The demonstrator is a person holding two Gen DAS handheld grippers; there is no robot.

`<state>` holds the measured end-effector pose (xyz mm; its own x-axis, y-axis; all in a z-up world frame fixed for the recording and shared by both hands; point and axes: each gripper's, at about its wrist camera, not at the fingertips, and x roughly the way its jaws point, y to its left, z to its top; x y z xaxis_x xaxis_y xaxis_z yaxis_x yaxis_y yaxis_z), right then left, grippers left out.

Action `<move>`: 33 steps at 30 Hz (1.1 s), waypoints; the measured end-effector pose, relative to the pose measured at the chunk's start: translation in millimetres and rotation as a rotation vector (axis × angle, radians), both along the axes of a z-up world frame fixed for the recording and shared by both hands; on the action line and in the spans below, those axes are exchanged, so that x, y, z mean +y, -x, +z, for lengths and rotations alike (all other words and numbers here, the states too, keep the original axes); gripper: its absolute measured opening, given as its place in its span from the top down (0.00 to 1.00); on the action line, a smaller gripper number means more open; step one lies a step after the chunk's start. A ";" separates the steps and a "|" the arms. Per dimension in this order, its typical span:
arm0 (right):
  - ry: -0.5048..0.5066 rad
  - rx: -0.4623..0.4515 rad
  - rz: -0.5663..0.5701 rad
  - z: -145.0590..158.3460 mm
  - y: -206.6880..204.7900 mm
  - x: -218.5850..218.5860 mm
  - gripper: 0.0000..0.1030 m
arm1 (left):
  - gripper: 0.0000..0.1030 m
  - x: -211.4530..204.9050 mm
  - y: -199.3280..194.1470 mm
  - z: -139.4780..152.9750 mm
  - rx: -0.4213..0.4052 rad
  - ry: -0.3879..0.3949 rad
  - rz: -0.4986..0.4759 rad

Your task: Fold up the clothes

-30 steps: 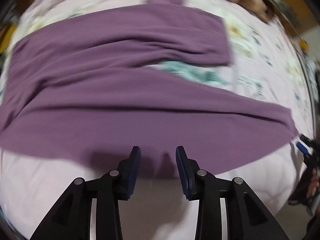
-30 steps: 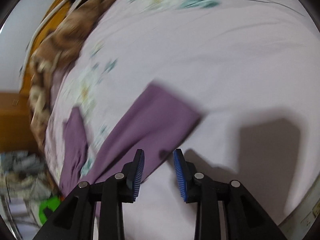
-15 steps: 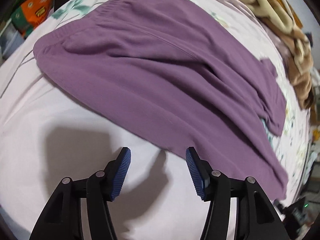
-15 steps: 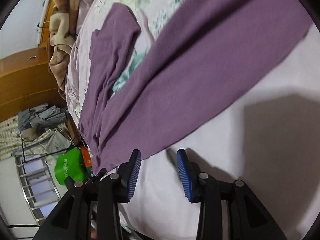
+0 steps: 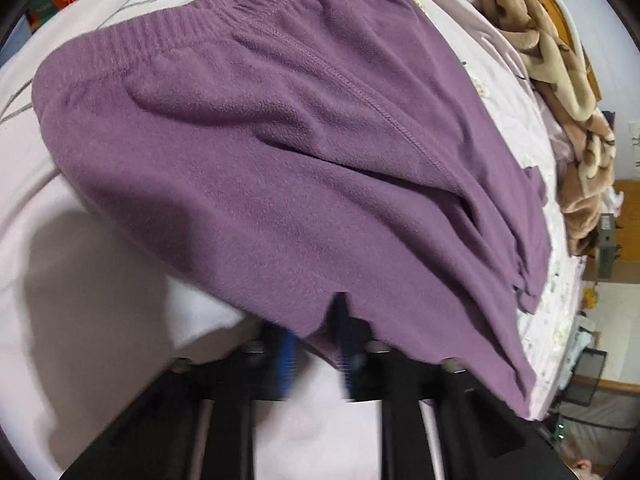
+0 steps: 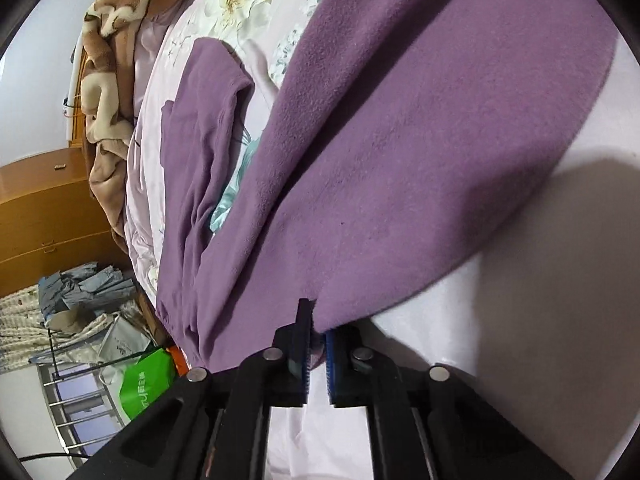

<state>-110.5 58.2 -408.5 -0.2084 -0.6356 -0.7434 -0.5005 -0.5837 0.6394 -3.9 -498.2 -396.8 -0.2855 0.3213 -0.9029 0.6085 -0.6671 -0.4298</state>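
Pale floral bedsheet [image 5: 100, 272], fuzzy purple fleece trousers [image 5: 280, 168] spread flat, ribbed waistband [image 5: 192, 20]

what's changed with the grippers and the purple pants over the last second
Both grippers closed in on the near edge of the purple pants. The left gripper, open before, is closing on that edge near the waistband; the right gripper has shut on it farther along the leg. The pants stay spread on the bed.

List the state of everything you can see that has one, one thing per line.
Purple pants: spread flat on the bed, unfolded, near edge pinched at two spots.
Left gripper: fingers closing on the pants' edge.
Right gripper: shut on the pants' edge.
Brown blanket: bunched up.
Bedsheet: lying smooth.
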 end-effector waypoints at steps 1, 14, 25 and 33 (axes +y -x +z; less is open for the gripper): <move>-0.008 0.002 0.001 2.7 -0.6 -1.4 0.95 | 0.92 -0.6 -1.3 4.4 0.005 0.001 -0.011; -0.076 -0.062 0.034 19.0 -27.9 11.1 0.86 | 0.85 -10.1 -33.4 21.2 -0.016 -0.015 -0.079; -0.089 -0.035 -0.064 19.7 -23.5 17.1 0.69 | 0.48 -77.9 -38.9 38.5 -0.009 0.143 0.069; -0.122 -0.022 -0.102 20.1 -13.1 24.6 0.69 | 0.48 -131.4 -33.3 23.2 0.043 0.065 0.199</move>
<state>-97.4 82.8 -388.4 -0.2502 -0.5168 -0.8187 -0.5739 -0.6019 0.5553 29.4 -629.5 -373.6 -0.3763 0.1961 -0.9055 0.7132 -0.5626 -0.4182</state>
